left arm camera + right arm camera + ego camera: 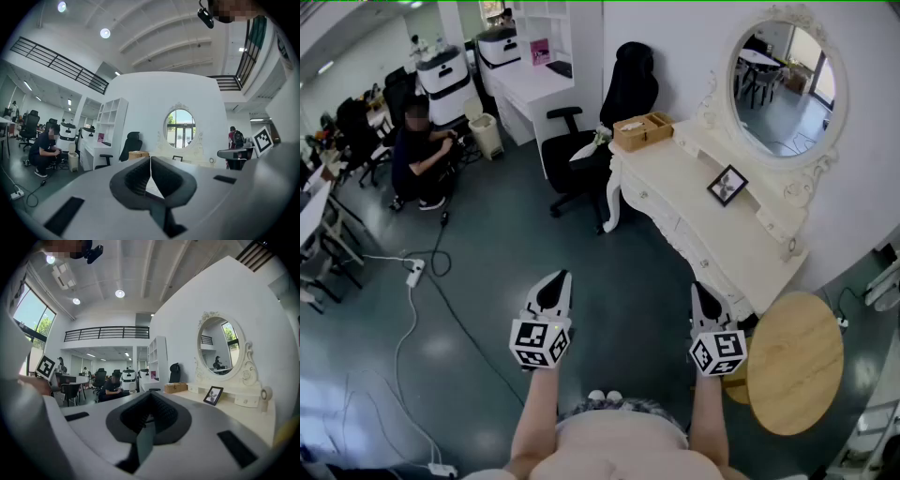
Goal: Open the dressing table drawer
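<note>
The white dressing table point(733, 232) stands at the right under an oval mirror point(786, 86); its drawer fronts point(667, 217) face the dark floor and look closed. My left gripper point(554, 284) hovers over the floor, well left of the table, jaws together and empty. Close to the table's near corner, my right gripper point(704, 294) is held level, shut with nothing in it. In the left gripper view the left gripper point(150, 160) has its pads meeting, the table far ahead. In the right gripper view the right gripper point(149, 398) is closed, the table top point(225, 405) alongside at the right.
A photo frame point(727, 185) and a wooden box point(642, 130) sit on the table. A black office chair point(596, 131) stands at its far end. A round wooden side table point(795, 362) is near my right arm. A seated person point(422, 155) and floor cables point(412, 309) lie left.
</note>
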`<action>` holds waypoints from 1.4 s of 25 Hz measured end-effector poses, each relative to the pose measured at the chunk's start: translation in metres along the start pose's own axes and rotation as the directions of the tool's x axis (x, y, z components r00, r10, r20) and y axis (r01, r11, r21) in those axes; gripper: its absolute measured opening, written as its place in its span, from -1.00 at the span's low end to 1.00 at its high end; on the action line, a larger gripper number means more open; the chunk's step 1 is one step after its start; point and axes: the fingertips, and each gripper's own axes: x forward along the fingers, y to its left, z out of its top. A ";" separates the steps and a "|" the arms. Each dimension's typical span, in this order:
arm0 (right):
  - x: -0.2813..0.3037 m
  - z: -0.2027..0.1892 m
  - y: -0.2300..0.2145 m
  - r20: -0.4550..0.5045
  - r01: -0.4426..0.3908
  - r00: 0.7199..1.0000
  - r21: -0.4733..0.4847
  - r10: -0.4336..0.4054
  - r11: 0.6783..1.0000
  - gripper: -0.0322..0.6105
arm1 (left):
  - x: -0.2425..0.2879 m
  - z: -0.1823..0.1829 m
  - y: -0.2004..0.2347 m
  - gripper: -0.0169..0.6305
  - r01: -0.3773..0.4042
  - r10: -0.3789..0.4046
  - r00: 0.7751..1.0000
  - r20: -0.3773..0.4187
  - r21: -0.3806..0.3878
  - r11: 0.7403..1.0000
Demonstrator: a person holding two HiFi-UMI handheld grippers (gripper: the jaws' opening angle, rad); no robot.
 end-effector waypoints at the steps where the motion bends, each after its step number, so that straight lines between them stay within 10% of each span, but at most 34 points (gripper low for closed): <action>1: -0.001 0.000 -0.001 0.001 0.000 1.000 0.001 0.000 1.000 -0.86 | 0.000 -0.001 -0.002 -0.85 0.002 -0.002 1.000 0.000 0.000 1.000; 35: -0.016 -0.005 0.007 0.019 -0.004 1.000 0.069 0.003 0.998 -0.83 | -0.001 -0.016 -0.017 -0.85 0.044 -0.045 0.998 -0.038 -0.026 0.999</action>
